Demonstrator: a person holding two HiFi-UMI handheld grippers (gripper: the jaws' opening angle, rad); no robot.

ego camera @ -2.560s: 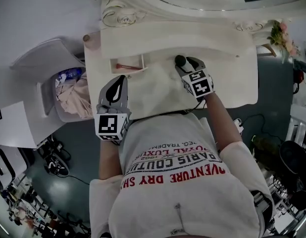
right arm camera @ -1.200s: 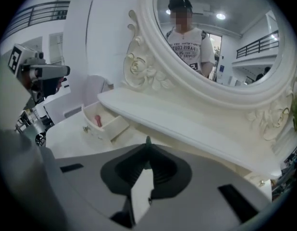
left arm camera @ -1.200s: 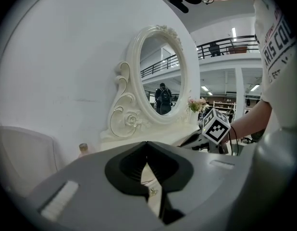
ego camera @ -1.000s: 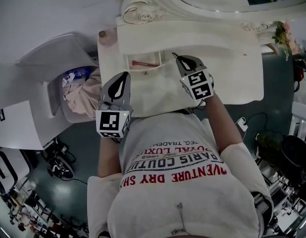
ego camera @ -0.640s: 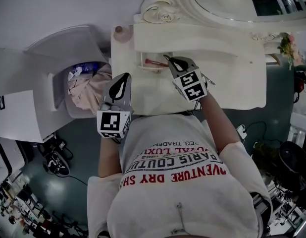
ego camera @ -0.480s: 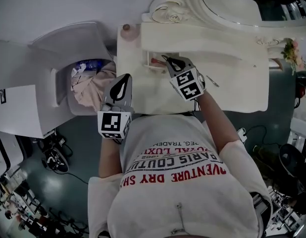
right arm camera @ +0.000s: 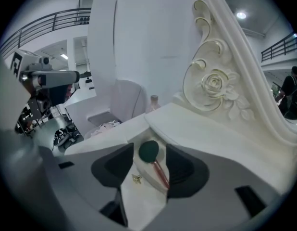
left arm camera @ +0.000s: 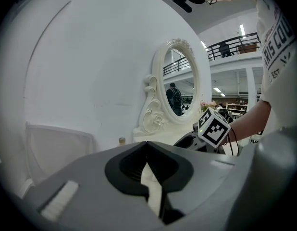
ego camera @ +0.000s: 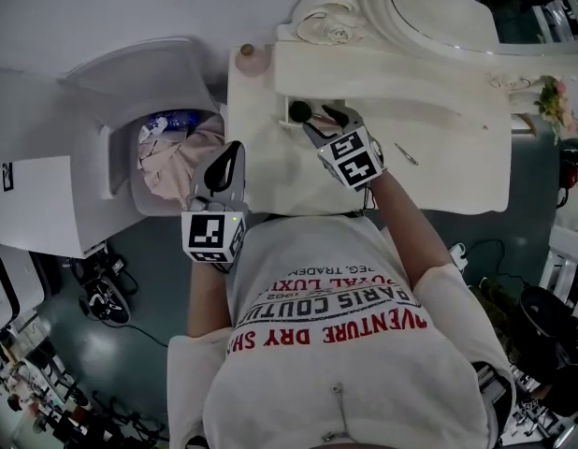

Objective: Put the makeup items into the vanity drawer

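Makeup brush [right arm camera: 156, 166] lies in the open vanity drawer [right arm camera: 134, 163], dark round head toward the far end, pink handle running back toward the camera. From the head view the brush [ego camera: 296, 112] shows only its dark head, at the front edge of the raised tier of the counter [ego camera: 429, 157].

Right hand-held gripper [right arm camera: 149, 150]: jaws have just been opening and stand wide apart. The brush sits between them, but neither pad presses on it; the handle runs close beside the right-hand jaw. In the head view this hand-held gripper [ego camera: 325, 116] is tilted down over the drawer.

Left hand-held gripper [left arm camera: 147, 146]: jaw tips meet, nothing between them. In the head view it [ego camera: 233, 148] sits at the counter's left front edge, well apart from the drawer.

Small gold knob [right arm camera: 137, 178] shows on the drawer front. Small bottle [ego camera: 248, 52] stands at the counter's far left corner. Carved mirror frame [right arm camera: 216, 85] rises behind the tier.
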